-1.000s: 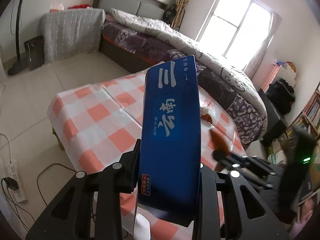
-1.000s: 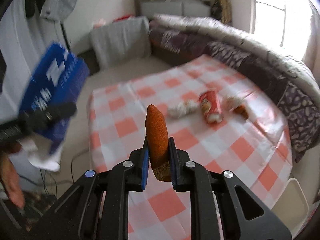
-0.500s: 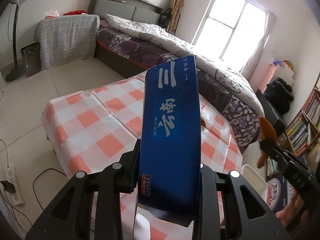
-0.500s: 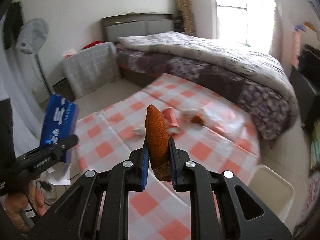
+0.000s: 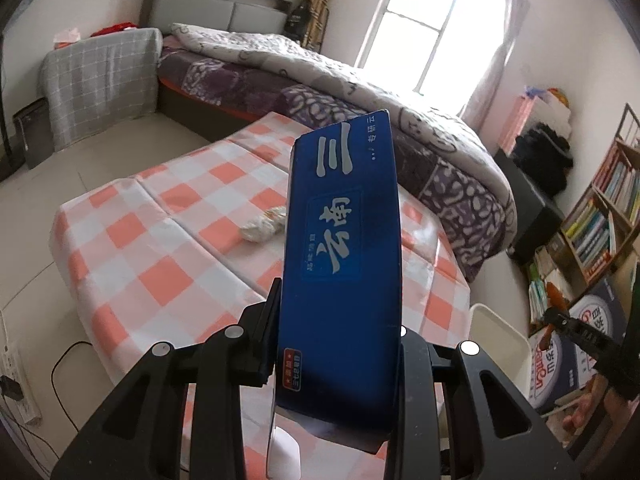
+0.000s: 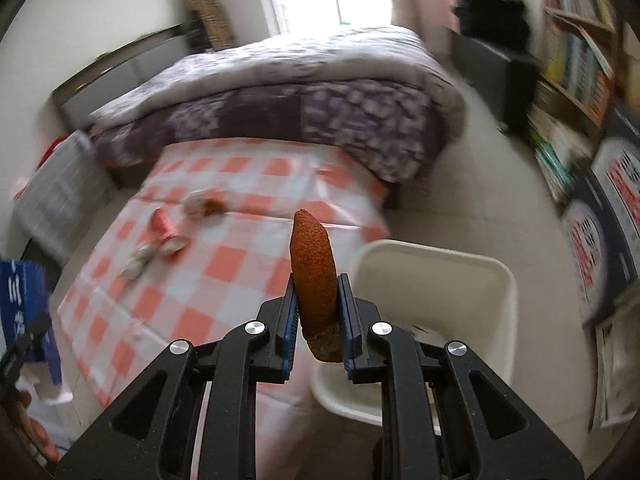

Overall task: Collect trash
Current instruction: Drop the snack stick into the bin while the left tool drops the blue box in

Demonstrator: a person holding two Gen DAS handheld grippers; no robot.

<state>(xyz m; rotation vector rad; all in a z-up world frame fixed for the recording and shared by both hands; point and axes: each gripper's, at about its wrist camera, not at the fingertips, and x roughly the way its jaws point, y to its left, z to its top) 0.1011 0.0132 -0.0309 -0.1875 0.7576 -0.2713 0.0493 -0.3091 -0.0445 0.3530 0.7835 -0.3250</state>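
My left gripper [image 5: 338,320] is shut on a tall blue box [image 5: 344,248] with white characters, held upright above the near edge of the checked table [image 5: 160,248]. My right gripper [image 6: 318,312] is shut on an orange peel-like piece [image 6: 314,268], held over the rim of the white bin [image 6: 436,280]. The bin also shows in the left wrist view [image 5: 500,336], right of the table. On the table lie a crumpled white tissue [image 5: 262,226], a red snack wrapper [image 6: 166,230] and a brown and white scrap [image 6: 206,206]. The blue box shows at the left edge of the right wrist view [image 6: 24,312].
A bed with a purple patterned quilt [image 5: 320,92] stands beyond the table. Bookshelves [image 5: 600,220] and printed boxes [image 6: 600,224] stand on the right by the bin. A power strip and cables [image 5: 16,392] lie on the floor at the left.
My right gripper has swung right with the orange piece, from over the table to over the white bin. My left gripper has kept hold of the blue box and drifted slightly.
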